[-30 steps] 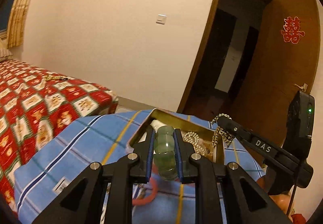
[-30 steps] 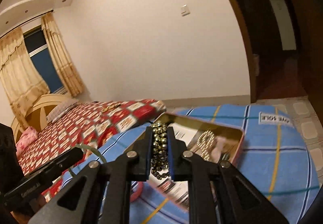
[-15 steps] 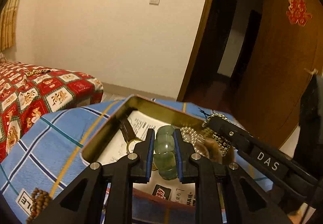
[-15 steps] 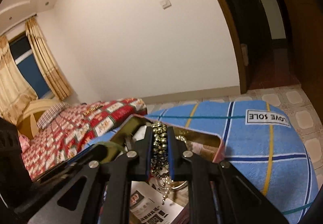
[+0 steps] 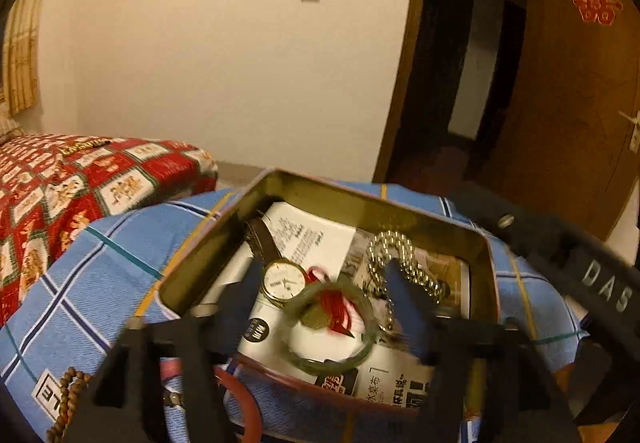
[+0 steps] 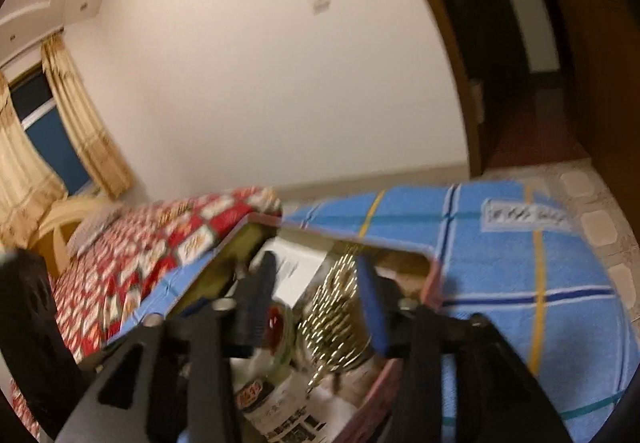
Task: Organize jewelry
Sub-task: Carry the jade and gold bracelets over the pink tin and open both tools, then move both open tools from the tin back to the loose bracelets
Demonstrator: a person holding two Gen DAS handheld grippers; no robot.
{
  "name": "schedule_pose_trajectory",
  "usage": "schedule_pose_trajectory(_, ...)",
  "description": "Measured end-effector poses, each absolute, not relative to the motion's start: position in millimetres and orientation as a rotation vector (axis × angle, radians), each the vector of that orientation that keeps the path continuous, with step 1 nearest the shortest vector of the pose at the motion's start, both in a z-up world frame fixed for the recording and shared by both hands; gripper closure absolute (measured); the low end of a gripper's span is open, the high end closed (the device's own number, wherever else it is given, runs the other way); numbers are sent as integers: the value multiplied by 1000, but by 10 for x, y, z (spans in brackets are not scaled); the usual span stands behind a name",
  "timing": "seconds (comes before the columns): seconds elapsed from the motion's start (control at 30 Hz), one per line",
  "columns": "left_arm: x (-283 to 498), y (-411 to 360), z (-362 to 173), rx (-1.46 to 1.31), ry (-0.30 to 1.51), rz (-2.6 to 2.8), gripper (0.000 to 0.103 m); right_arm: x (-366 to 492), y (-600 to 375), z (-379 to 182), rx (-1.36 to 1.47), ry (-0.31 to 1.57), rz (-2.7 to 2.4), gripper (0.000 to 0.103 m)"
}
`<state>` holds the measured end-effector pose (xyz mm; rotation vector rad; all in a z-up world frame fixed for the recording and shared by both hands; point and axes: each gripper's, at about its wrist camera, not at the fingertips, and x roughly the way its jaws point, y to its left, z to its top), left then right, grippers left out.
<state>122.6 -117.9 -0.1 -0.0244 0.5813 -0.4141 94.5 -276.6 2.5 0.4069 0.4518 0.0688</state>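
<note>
Warm, yellowish indoor light was recorded throughout; its source was not seen. Strong fisheye bending and black vignetting were noted at the corners. Heavy motion blur was observed across the right wrist view; in the left wrist view, lower-frame foreground parts were smeared.

place: home bedroom | cues: bed (image 5: pixel 80 179), curtains (image 6: pixel 80 131), wooden door (image 5: pixel 568 91)

Red patterned bedspread (image 5: pixel 80 179) beside open wooden door (image 5: pixel 568 91).
</note>
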Motion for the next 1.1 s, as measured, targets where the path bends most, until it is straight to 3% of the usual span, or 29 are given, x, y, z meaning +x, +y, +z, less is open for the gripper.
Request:
schedule_pose_trajectory(0.07, 1210, -1148, 35, -38, 572, -408, 33, 863, -2826, 73, 405, 401, 10, 42)
schedule_pose_trajectory(0.33, 1083, -1063, -23, -26, 593, -344, 33, 814, -2985, 39, 438, 399, -95, 40)
schedule_pose_trajectory(0.47, 984, -1004, -20, -4, 579, -303, 33, 802, -2890, 43, 395, 392, -101, 33)
schedule_pose_trajectory(1.1, 585, -692, -102, 1, 584, -232, 33, 447, -2390, 13, 241, 410, -129, 33)
